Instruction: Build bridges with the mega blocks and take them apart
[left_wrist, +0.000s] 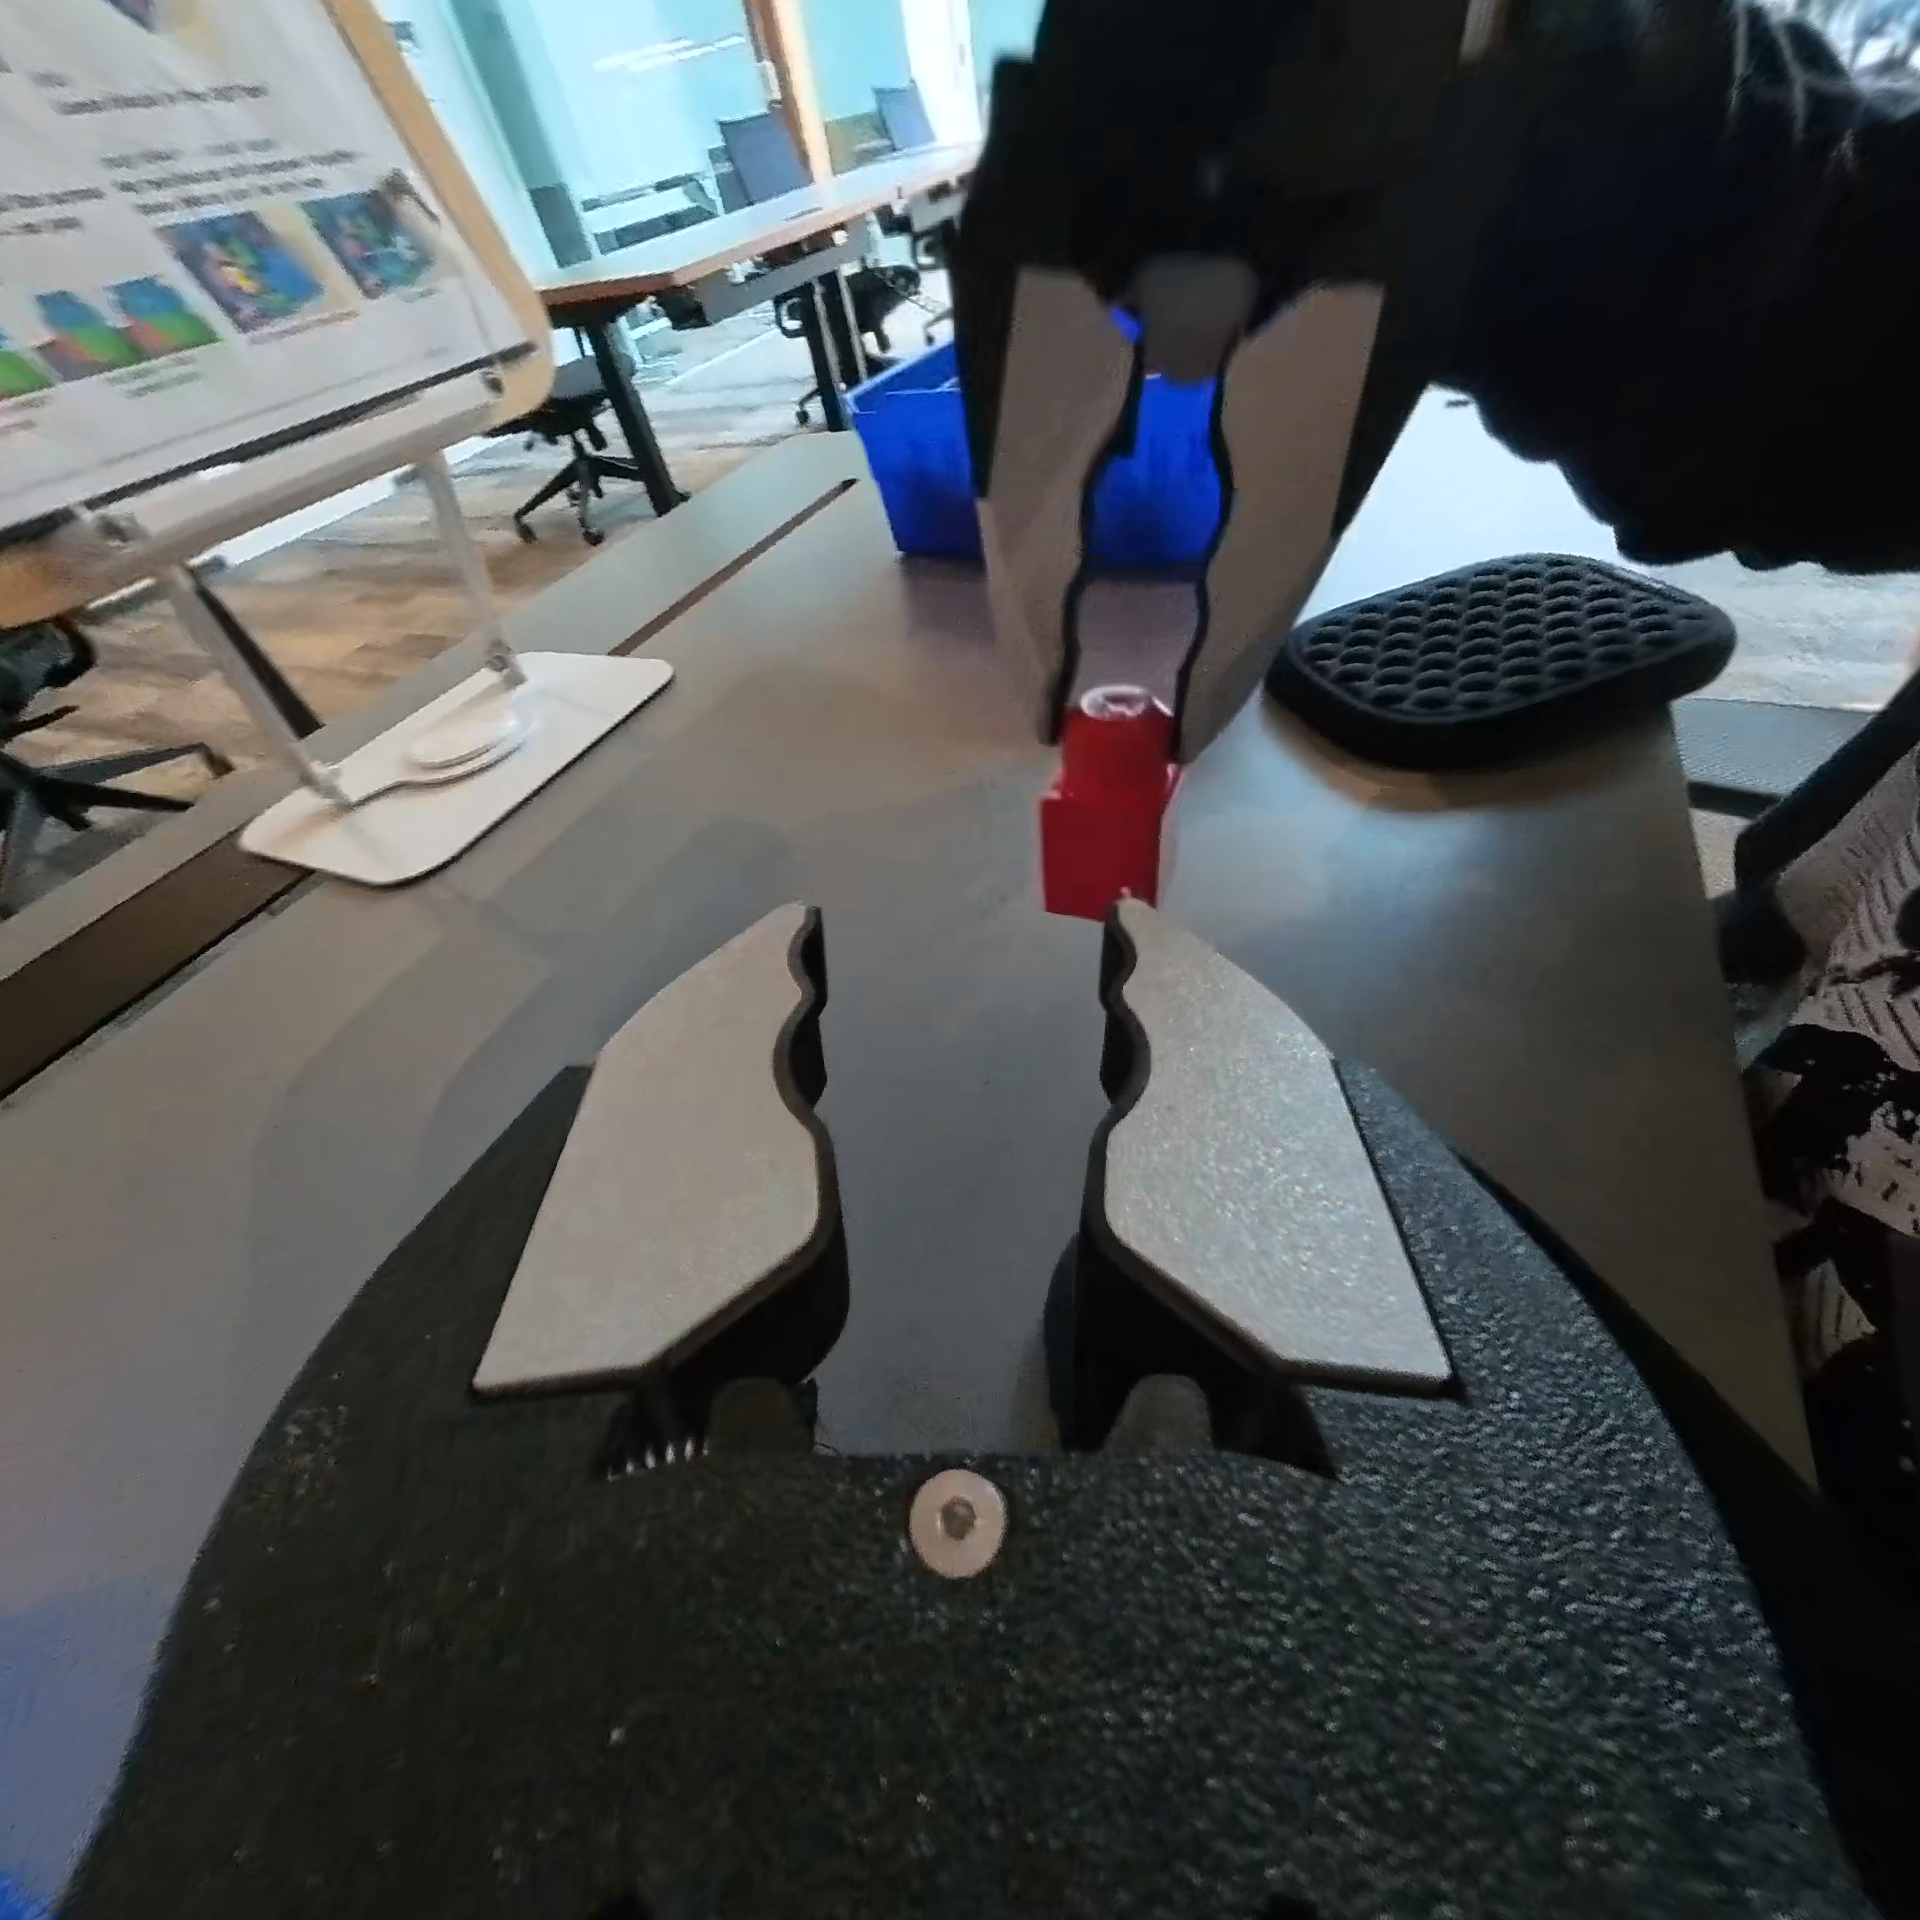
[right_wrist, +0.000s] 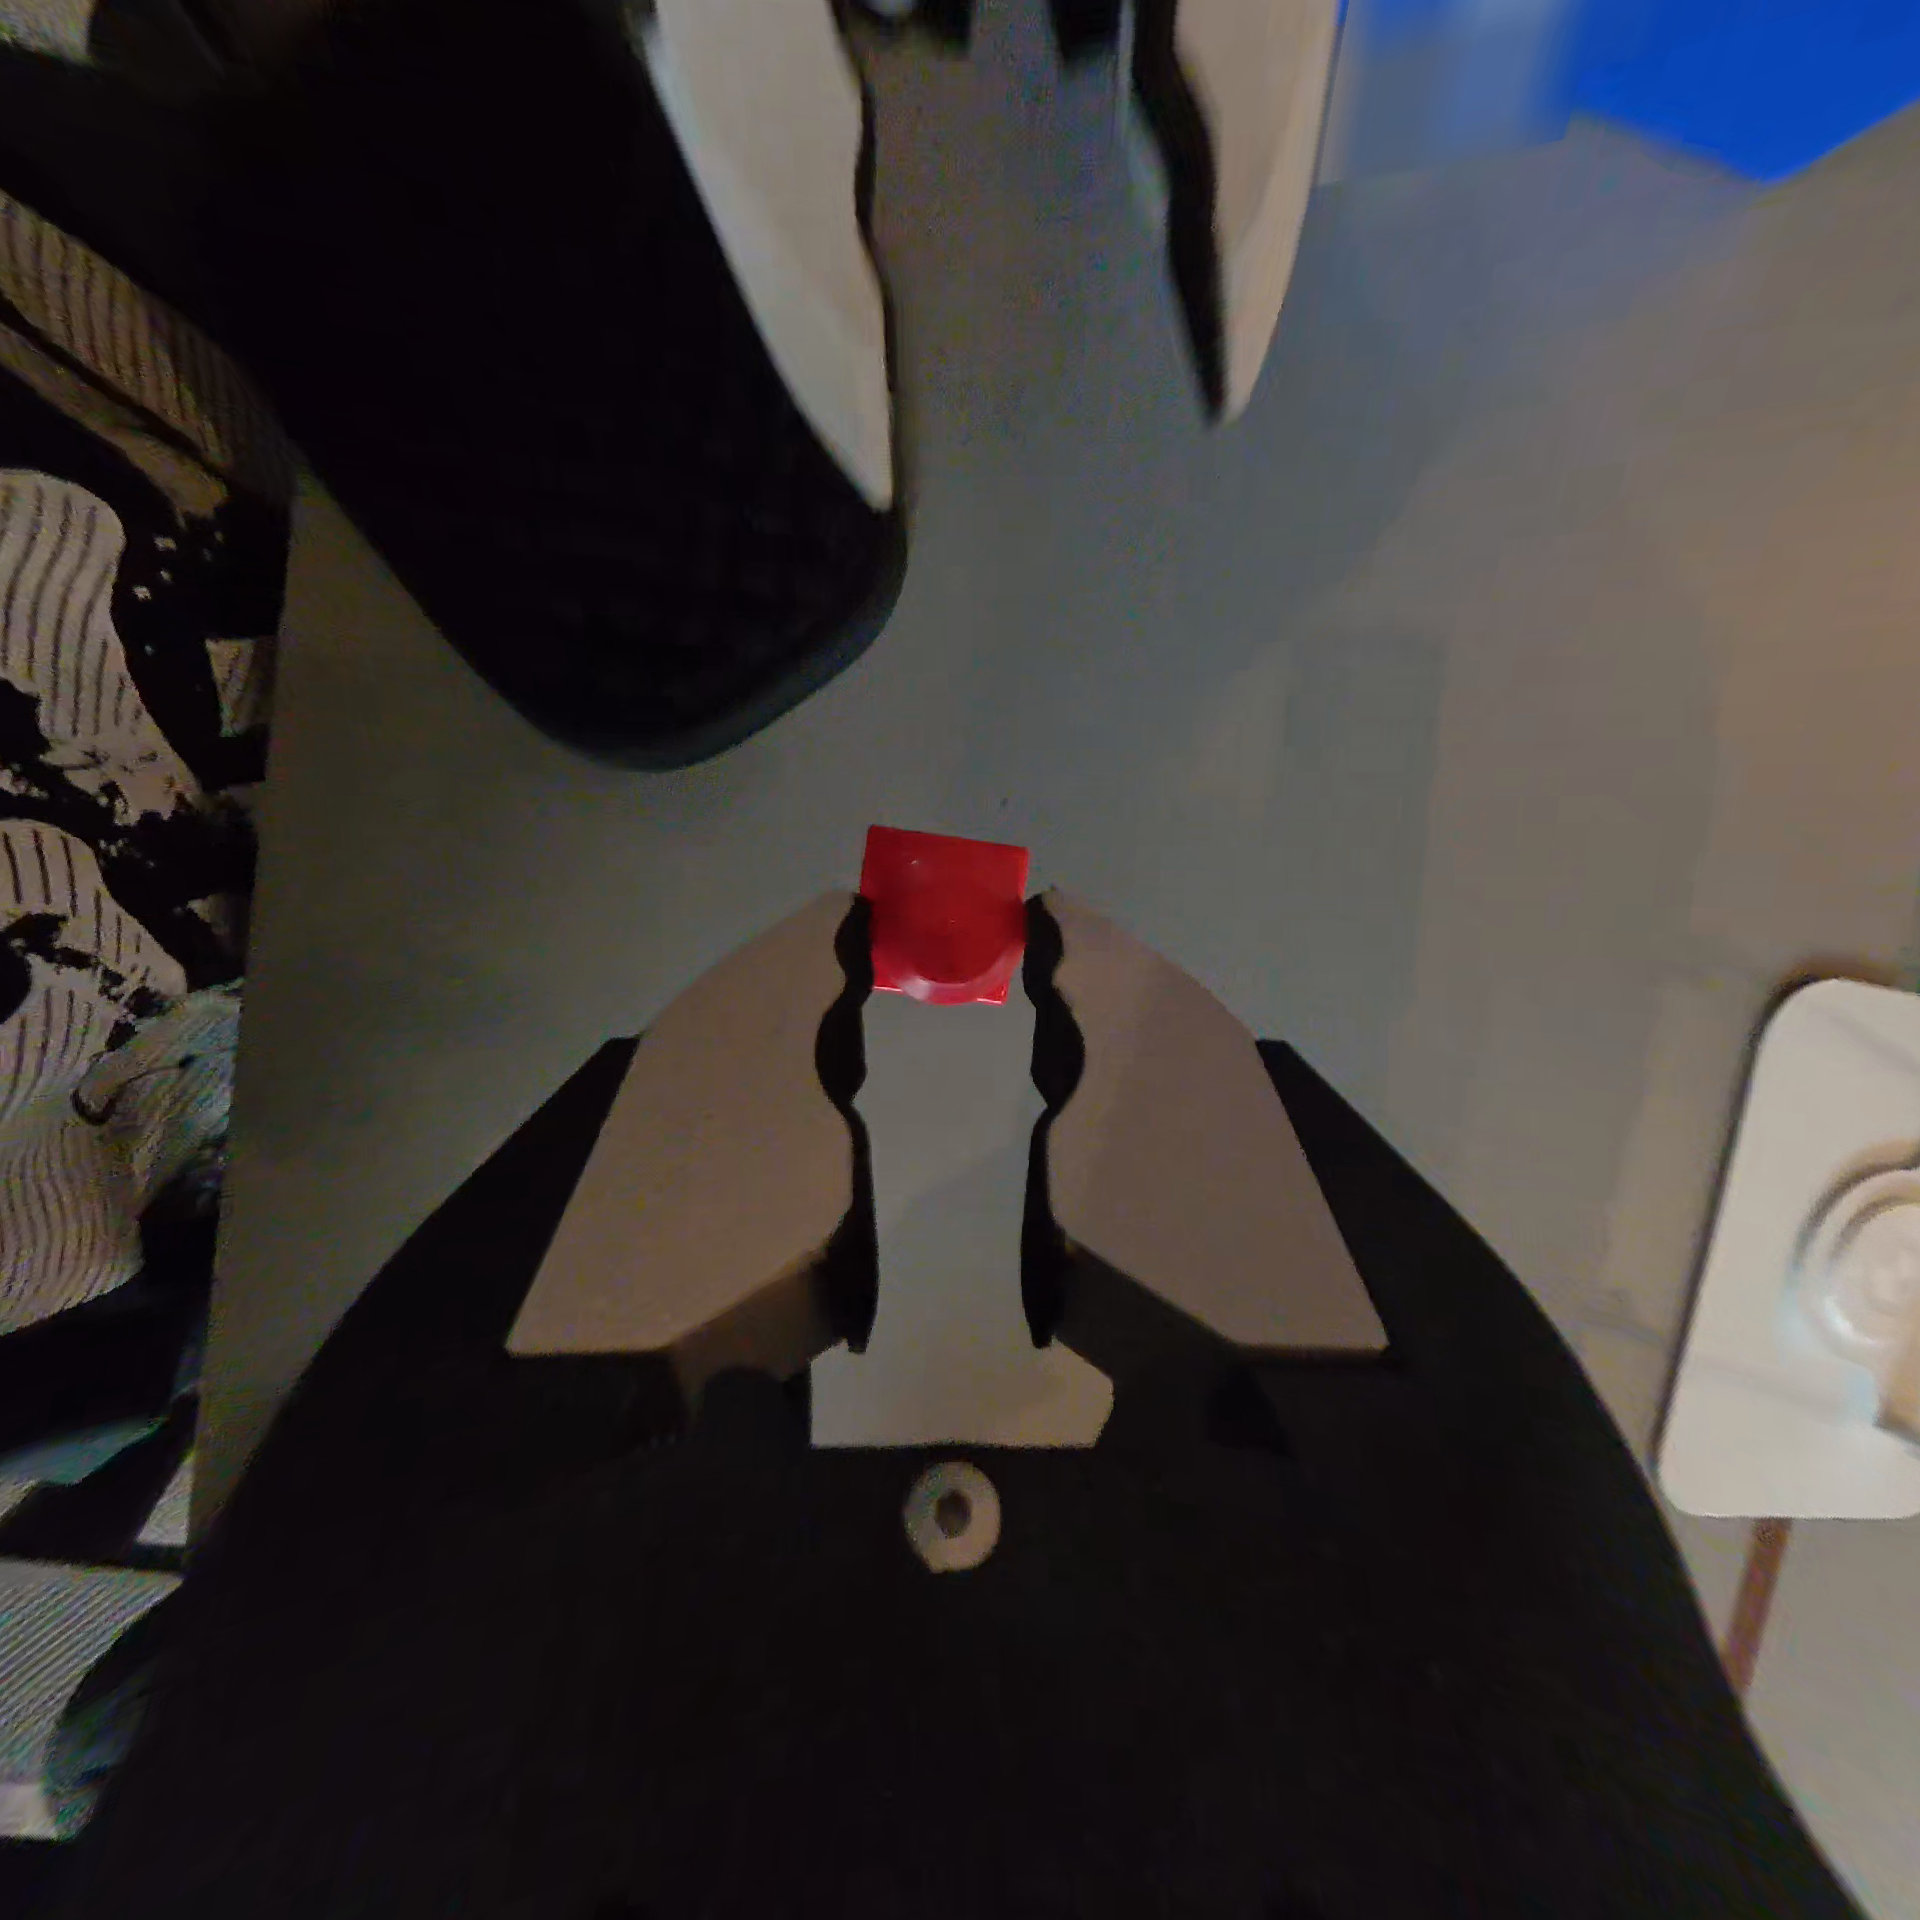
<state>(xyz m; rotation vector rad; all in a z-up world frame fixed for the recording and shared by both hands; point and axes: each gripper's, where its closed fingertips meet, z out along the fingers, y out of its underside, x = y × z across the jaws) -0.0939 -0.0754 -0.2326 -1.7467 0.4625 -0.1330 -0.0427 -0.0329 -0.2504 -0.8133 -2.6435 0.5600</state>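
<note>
Here, your right gripper (right_wrist: 943, 902) comes down from above and pinches a single red block (right_wrist: 940, 914) by its stud, its two fingertips pressed against either side. In the left wrist view the block (left_wrist: 1103, 821) sits upright on the desk (left_wrist: 727, 831), near its right edge and well short of the far end. Your left gripper (left_wrist: 961, 920) hovers low over the desk with its fingers spread and nothing between them, its right fingertip just beside the block's base.

The desk is a plain dark grey surface with a narrow slot running along it toward the far end. At that far end stands a blue bin (left_wrist: 920, 457). On the left side rests the white base plate (left_wrist: 457, 769) of a tilted display board (left_wrist: 239, 229). Just off the right edge is a black perforated chair part (left_wrist: 1496, 655). Beyond the desk the room holds long tables, black office chairs and glass partitions.
</note>
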